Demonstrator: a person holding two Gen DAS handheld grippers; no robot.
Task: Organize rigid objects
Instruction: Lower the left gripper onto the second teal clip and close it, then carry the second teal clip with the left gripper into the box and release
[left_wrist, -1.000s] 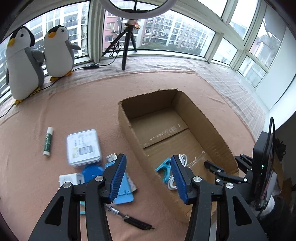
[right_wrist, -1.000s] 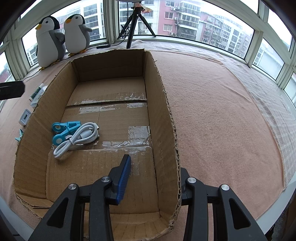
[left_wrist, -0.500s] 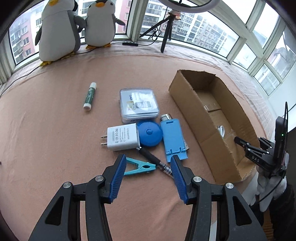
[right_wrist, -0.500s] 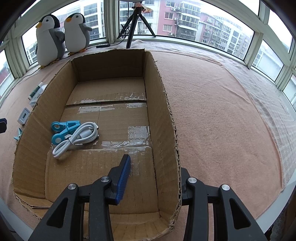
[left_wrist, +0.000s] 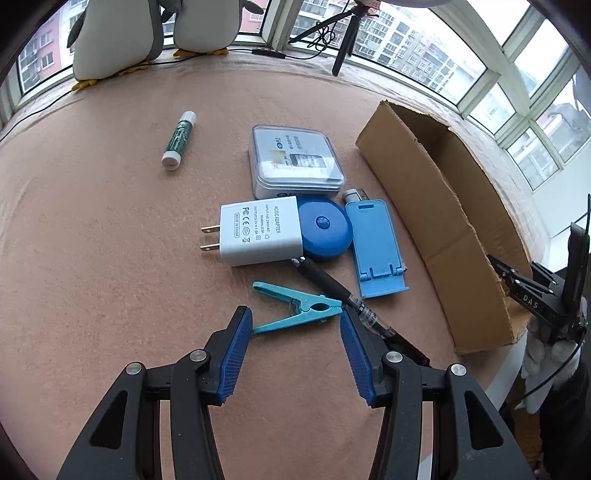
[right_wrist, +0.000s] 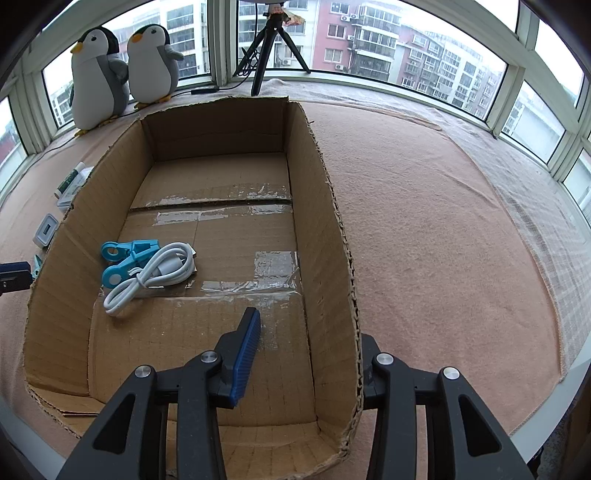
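Observation:
My left gripper (left_wrist: 296, 326) is open and empty, just short of a teal clothes peg (left_wrist: 295, 312) lying between its fingertips. Beyond lie a black pen (left_wrist: 332, 286), a white AC adapter (left_wrist: 260, 230), a round blue tape measure (left_wrist: 325, 230), a blue phone stand (left_wrist: 376, 249), a clear plastic case (left_wrist: 295, 162) and a glue stick (left_wrist: 179, 138). The cardboard box (right_wrist: 334, 221) holds a blue clip (right_wrist: 125, 258) and a white cable (right_wrist: 155, 271). My right gripper (right_wrist: 306, 328) is open, straddling the box's right wall, one finger inside, one outside.
Two plush penguins (right_wrist: 122, 70) and a tripod (right_wrist: 269, 48) stand by the windows at the back. The pink cloth-covered table (right_wrist: 443, 229) stretches right of the box. The table's front edge is near the box's near end (left_wrist: 517, 354).
My left gripper has swung from over the box to the loose items on the left and come down close to the teal peg. The right gripper has stayed on the box wall.

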